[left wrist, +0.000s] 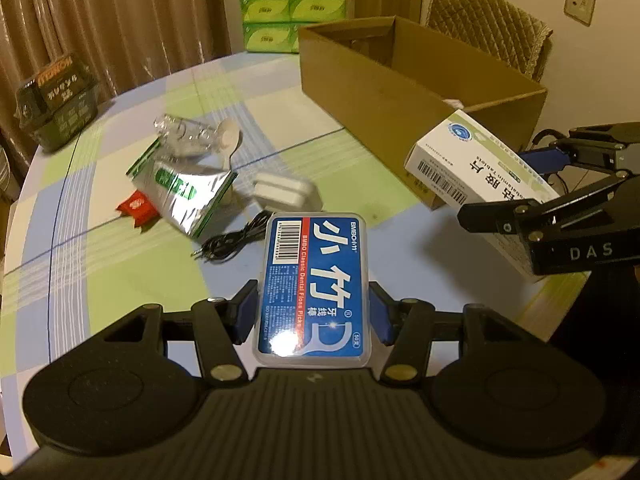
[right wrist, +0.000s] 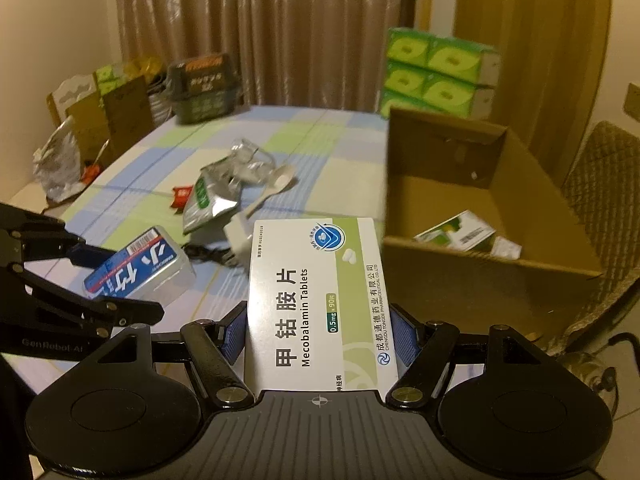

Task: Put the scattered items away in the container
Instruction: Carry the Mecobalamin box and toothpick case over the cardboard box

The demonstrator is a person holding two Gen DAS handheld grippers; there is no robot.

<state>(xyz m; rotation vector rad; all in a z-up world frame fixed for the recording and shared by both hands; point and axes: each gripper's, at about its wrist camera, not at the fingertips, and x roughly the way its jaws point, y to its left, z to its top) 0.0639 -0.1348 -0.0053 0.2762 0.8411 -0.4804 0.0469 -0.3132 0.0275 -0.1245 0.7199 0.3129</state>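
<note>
cardboard box point(right wrist: 492, 276) open-topped, brown, holding small packets point(right wrist: 460, 236).

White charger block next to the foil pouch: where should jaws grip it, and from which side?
Grip the white charger block across its two long flat sides, coming down from above. It lies flat and boxy, so those faces look parallel. Its near end looks free; the silver foil pouch crowds its left and the black cable trails in front, so stay off those.
</note>
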